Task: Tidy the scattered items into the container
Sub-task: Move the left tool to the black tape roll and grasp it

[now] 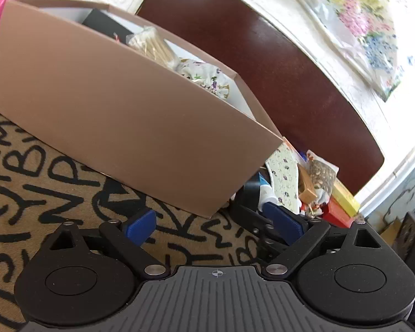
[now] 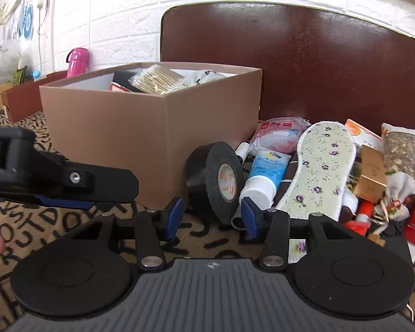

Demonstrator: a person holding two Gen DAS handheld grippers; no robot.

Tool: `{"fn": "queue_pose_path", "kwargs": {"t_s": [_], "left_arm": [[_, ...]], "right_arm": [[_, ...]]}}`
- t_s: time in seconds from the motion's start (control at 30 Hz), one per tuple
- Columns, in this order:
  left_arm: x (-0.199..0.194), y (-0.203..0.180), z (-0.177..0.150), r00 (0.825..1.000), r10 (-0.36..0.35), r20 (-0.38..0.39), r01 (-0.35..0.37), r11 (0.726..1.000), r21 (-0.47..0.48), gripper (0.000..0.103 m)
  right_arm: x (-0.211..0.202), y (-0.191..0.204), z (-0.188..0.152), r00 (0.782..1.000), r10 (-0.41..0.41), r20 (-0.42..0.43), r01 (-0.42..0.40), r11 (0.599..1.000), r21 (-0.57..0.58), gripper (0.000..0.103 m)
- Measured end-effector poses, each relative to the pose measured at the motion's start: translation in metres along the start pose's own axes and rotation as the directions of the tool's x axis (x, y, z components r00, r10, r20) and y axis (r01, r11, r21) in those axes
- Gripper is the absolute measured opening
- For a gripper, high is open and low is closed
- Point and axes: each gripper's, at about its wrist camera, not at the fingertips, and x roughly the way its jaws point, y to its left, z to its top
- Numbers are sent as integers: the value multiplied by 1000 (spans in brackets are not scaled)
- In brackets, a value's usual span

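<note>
Now the right gripper [image 2: 211, 215], jaws apart, lines up on the tape roll [image 2: 215, 178] beside the box [image 2: 152, 132]; left gripper [image 1: 210, 222] waits open, empty

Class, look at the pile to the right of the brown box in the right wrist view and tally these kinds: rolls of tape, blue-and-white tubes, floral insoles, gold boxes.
Black tape roll: 1
Blue-and-white tube: 1
Floral insole: 1
Gold box: 1
Total: 4
</note>
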Motion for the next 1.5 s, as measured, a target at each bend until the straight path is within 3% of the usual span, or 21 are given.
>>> {"fn": "queue_pose_path", "kwargs": {"t_s": [0.1, 0.13, 0.17, 0.4, 0.53, 0.6, 0.67, 0.7, 0.83, 1.0, 1.07, 1.17, 1.27, 1.37, 1.47, 1.5], "left_arm": [[5, 3, 2, 1000, 0, -10, 0, 1000, -11, 93], [5, 3, 2, 1000, 5, -13, -5, 1000, -14, 93], [5, 3, 2, 1000, 8, -16, -9, 1000, -15, 93], [-10, -3, -5, 1000, 16, -24, -16, 1000, 1, 93], [-31, -3, -21, 999, 47, -27, -46, 999, 17, 94], [-41, 0, -34, 998, 51, -48, -50, 999, 15, 94], [-50, 3, -48, 996, 58, -68, -58, 998, 11, 94], [-54, 4, -54, 996, 63, -68, -62, 998, 14, 94], [-60, -5, -64, 994, 93, -56, -88, 993, 82, 94], [-49, -19, -60, 997, 11, -82, 1, 990, 140, 83], [-42, -21, -57, 996, 22, -90, -8, 988, 153, 80], [-33, -20, -56, 992, 9, -126, 8, 990, 140, 62], [-25, -23, -56, 988, 51, -148, -22, 981, 192, 49], [-20, -23, -54, 985, 53, -163, -17, 977, 214, 49], [-16, -23, -51, 983, 59, -173, -17, 972, 234, 43], [-15, -22, -51, 983, 60, -176, -17, 971, 239, 35]], "right_arm": [[4, 2, 0, 1000, 6, 19, -6, 1000, -14, 44], [4, 3, 0, 1000, 9, 26, -8, 999, -33, 32], [3, 5, -1, 999, 5, 34, -3, 999, -52, 29], [-36, 22, -15, 999, 16, 33, -10, 983, -184, 24], [-80, 50, -42, 999, 29, 17, -20, 929, -369, 26], [-98, 59, -57, 998, 62, -15, -63, 908, -413, 31], [-114, 61, -67, 989, 137, -58, -149, 918, -368, 50], [-121, 61, -70, 986, 154, -58, -165, 927, -338, 54], [-132, 58, -71, 994, 101, -41, -108, 963, -248, 53], [-128, 33, -62, 998, 23, -60, -24, 999, -26, 53], [-124, 19, -58, 996, 21, -82, -13, 995, 97, 53], [-115, -1, -53, 995, 54, -84, -33, 971, 238, 53], [-105, -5, -47, 996, 47, -80, -25, 966, 258, 52], [-94, -4, -43, 992, 83, -91, -56, 961, 272, 51], [-84, 0, -40, 988, 105, -114, -71, 960, 270, 46], [-81, 2, -39, 986, 111, -122, -75, 960, 269, 45]]}}
